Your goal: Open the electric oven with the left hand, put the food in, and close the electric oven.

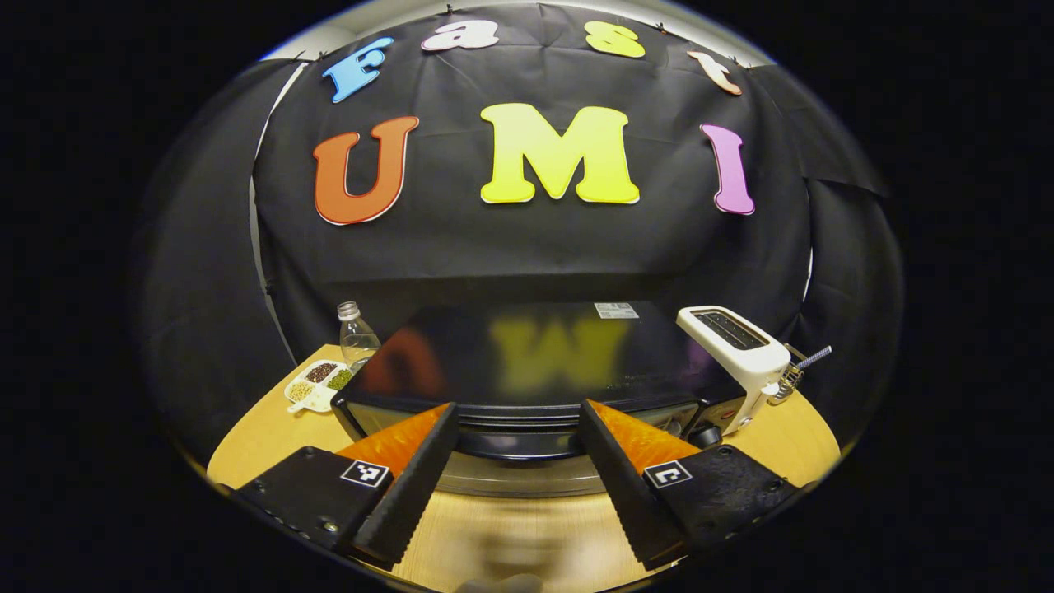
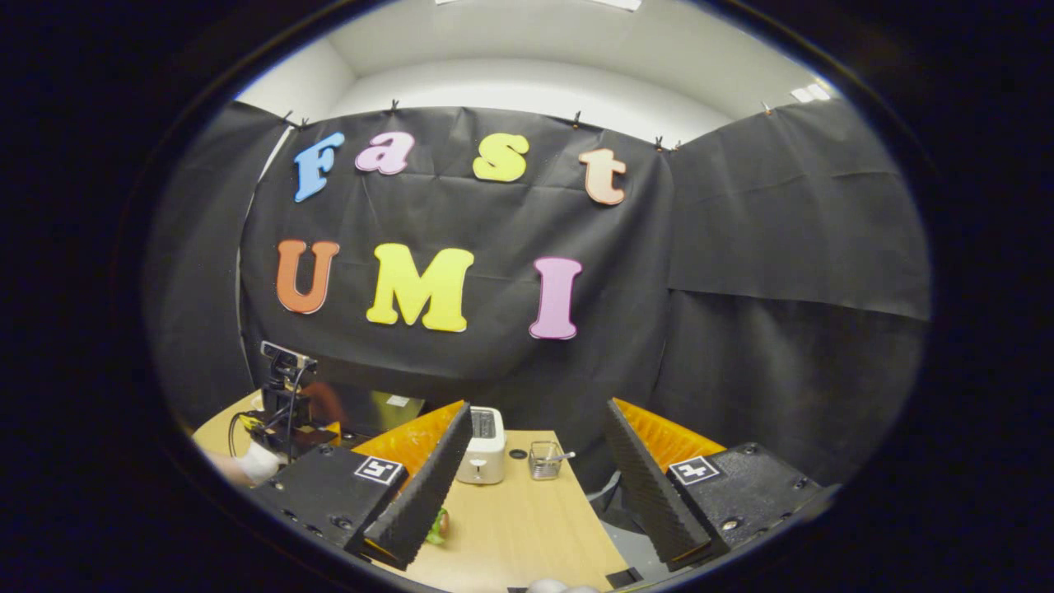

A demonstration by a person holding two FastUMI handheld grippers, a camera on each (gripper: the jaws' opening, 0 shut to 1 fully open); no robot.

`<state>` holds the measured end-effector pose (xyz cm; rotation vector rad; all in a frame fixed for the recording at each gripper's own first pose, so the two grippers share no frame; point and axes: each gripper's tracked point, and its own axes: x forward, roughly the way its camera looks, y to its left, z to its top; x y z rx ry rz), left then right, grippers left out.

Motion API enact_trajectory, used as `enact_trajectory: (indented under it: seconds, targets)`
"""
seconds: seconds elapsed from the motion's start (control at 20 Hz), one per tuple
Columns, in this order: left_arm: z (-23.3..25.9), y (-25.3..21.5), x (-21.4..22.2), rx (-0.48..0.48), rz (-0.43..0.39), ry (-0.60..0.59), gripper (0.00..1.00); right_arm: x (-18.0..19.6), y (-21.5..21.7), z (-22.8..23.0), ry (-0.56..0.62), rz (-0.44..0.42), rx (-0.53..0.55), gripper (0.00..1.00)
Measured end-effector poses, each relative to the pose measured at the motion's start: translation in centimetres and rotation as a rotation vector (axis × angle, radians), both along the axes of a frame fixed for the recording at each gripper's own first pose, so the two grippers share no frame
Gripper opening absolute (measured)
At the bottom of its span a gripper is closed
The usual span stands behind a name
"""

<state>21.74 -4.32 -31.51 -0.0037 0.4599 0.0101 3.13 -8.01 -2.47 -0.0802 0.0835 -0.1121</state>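
Note:
The black electric oven (image 1: 535, 354) stands right in front of my left gripper (image 1: 519, 405), its glossy top facing me. The gripper is open, and its fingers flank the dark handle (image 1: 515, 445) along the oven's front top edge without touching it. In the right gripper view, my right gripper (image 2: 538, 405) hangs open and empty above the wooden table (image 2: 527, 527). A green and red piece of food (image 2: 439, 525) lies on the table, half hidden behind the right gripper's left finger. The oven (image 2: 370, 412) shows far left, with the left gripper (image 2: 284, 403) and a hand (image 2: 247, 465) at it.
A white toaster (image 1: 733, 346) stands right of the oven, with a small wire basket (image 1: 795, 371) beyond it. Left of the oven are a clear bottle (image 1: 356, 333) and a white tray of beans (image 1: 317, 383). Toaster (image 2: 483, 445) and basket (image 2: 543, 459) sit ahead of the right gripper.

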Motion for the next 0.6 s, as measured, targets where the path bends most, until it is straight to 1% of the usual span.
enact_trajectory:
  seconds: [0.05, 0.6]
  targets:
    - [0.2, -0.1, 0.0, 0.004, -0.003, -0.004, 0.98, -0.1, 0.1, 0.0, -0.001, 0.001, 0.005, 1.0]
    - [0.0, 0.0, -3.0, 0.006, -0.011, 0.01, 0.97, -1.2, 0.4, -0.8, 0.012, 0.013, 0.015, 1.0]
